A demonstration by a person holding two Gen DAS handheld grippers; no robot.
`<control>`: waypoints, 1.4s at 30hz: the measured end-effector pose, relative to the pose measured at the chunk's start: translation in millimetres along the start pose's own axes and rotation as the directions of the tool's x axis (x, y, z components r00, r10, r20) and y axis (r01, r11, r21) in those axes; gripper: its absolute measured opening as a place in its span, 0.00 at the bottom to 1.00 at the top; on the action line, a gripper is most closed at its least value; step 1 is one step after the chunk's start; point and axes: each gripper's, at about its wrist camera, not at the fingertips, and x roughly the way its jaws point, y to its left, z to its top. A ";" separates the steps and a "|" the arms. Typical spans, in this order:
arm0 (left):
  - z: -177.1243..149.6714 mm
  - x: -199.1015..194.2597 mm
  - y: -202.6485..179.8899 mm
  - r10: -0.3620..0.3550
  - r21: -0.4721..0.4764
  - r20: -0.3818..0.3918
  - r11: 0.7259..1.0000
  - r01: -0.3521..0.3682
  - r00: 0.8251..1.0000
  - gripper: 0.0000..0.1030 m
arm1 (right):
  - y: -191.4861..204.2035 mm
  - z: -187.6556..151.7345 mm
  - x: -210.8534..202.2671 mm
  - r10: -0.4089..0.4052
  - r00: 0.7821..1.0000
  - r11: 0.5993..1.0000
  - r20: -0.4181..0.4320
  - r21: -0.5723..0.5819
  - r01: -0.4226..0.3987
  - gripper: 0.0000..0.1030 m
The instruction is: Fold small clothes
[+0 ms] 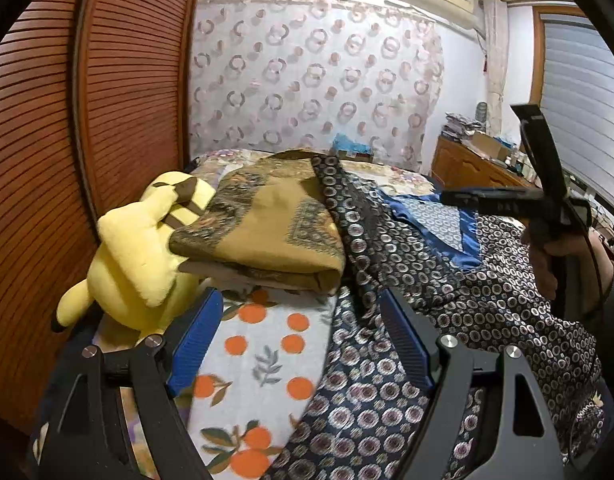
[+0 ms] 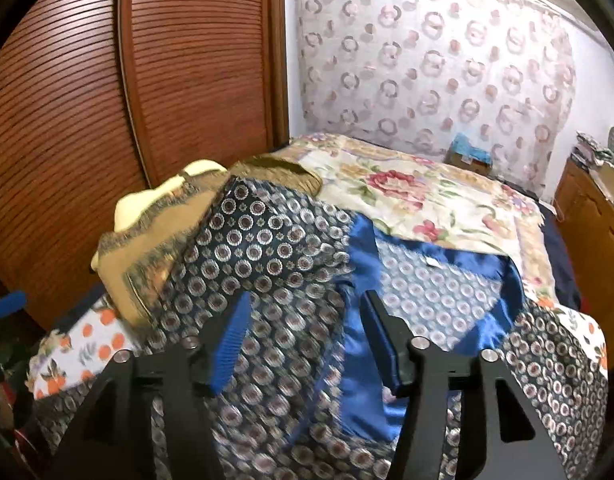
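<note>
My left gripper point(image 1: 299, 344) has its blue pads point(image 1: 195, 344) spread wide, with nothing between them; they hang over the orange-print sheet point(image 1: 259, 344) and the near edge of the dark patterned garment point(image 1: 387, 396). My right gripper point(image 2: 303, 344) is also spread wide and holds nothing, its pads point(image 2: 231, 344) poised above that garment point(image 2: 259, 256), just by its blue satin lining point(image 2: 359, 344). Whether either pad touches the cloth I cannot tell.

The garment lies spread across the near part of the bed, its lining turned up on the right side.

The left view alone shows the yellow plush toy point(image 1: 135, 256) at the left, against the slatted door point(image 1: 107, 120), with a folded tan cloth point(image 1: 267, 232) resting on it, and the right gripper point(image 1: 547, 200) seen from outside in my hand point(image 1: 547, 256). The right view alone shows the floral bedcover point(image 2: 419, 200) beyond the garment; it is blurred near the fingers.
</note>
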 end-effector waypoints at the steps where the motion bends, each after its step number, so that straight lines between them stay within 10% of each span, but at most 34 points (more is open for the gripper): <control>1: 2.0 4.0 -3.2 -0.007 0.008 -0.002 1.000 0.007 1.000 0.79 | -0.2 -5.5 -3.6 0.005 1.000 1.000 -0.009 -0.001 -0.005 0.58; 6: 15.5 30.6 -19.0 -0.070 0.046 -0.041 0.996 0.072 0.997 0.77 | -14.6 -25.0 -2.3 0.006 0.998 1.000 -0.056 0.001 -0.006 0.58; 14: 32.8 89.2 -46.7 -0.139 0.107 -0.172 0.981 0.159 0.975 0.44 | -36.2 -35.5 18.6 -0.068 0.985 0.998 -0.162 -0.009 0.067 0.58; 23: 46.2 138.1 -55.9 -0.092 0.153 -0.281 0.978 0.139 0.955 0.35 | -48.5 -44.3 32.7 -0.091 0.979 0.995 -0.182 0.031 0.098 0.65; 27: 49.5 146.9 -53.7 -0.067 0.168 -0.302 0.978 0.123 0.951 0.03 | -51.5 -46.0 36.0 -0.091 0.979 0.994 -0.182 0.049 0.102 0.68; 35: 96.6 99.9 -15.7 -0.051 0.089 -0.149 0.994 0.064 0.988 0.03 | -51.1 -50.0 33.8 -0.102 0.978 0.993 -0.180 0.047 0.112 0.69; 42: 91.9 101.3 9.2 0.015 0.081 -0.182 0.997 0.000 0.983 0.03 | -51.6 -49.3 33.9 -0.100 0.978 0.993 -0.182 0.049 0.111 0.71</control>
